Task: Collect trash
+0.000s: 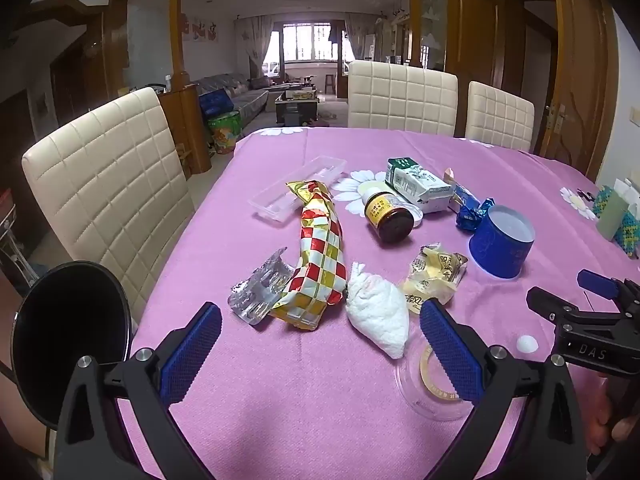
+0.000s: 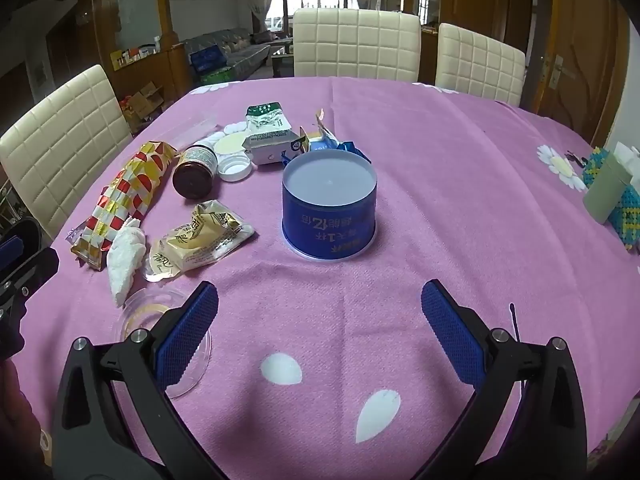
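Both grippers hung tilted down over the near edge of the pink tablecloth (image 2: 440, 152), jaws spread wide and empty: the left gripper (image 1: 320, 344) above a crumpled white tissue (image 1: 378, 316), the right gripper (image 2: 320, 320) facing an upturned blue paper cup (image 2: 329, 210) near the cloth's middle. A clear round plastic lid (image 1: 432, 380) lay flat by the left gripper's right finger. Toward the left edge sat a long, shiny red-and-gold checked wrapper (image 1: 320, 252), crinkled silver foil (image 1: 260, 288) touching it, a yellow snack packet (image 1: 436, 276), and a dark glass jar (image 1: 388, 216) on its side. Beyond lay a green-and-white carton (image 1: 416, 188).
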Demonstrator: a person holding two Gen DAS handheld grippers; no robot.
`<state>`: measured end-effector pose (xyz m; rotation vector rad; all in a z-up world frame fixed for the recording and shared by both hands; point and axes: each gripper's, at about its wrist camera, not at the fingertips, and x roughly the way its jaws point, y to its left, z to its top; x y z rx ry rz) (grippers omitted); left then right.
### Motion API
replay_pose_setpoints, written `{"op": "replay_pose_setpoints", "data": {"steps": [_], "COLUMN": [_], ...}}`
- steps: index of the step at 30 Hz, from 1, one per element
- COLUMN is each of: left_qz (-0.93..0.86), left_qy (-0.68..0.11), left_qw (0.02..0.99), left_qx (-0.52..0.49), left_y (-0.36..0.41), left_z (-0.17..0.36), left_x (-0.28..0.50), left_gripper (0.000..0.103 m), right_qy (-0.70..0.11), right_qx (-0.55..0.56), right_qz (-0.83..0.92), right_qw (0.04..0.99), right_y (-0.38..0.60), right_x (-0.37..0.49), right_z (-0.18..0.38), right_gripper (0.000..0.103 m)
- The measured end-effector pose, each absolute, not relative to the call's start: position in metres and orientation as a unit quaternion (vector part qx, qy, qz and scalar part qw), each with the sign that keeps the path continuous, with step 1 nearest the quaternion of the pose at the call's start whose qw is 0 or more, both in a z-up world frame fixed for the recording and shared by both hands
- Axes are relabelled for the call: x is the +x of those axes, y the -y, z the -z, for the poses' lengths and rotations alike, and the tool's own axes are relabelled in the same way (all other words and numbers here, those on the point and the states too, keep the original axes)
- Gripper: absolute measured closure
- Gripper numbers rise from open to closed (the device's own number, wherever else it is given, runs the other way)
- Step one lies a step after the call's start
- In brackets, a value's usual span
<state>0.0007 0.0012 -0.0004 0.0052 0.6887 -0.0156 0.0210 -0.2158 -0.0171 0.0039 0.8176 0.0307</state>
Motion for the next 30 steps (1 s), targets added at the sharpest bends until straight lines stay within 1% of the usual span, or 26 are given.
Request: {"op": "replay_pose_setpoints", "data": {"steps": [30], "left_qz": [0.012], "left_qy": [-0.334], "left_qw": [0.942], "left_qx": [0.007], "left_y": [0.0036], "left_z": [-0.0027], "left_x": [-0.0009], "left_gripper": [0.006], "right_qy": [-0.388], "right_qx": [0.000], "right_qz": [-0.015], "right_qw": [0.921], "right_y": [0.2137], "right_x": [0.0148], "right_z": [0.0108], "right_gripper": [0.003]}}
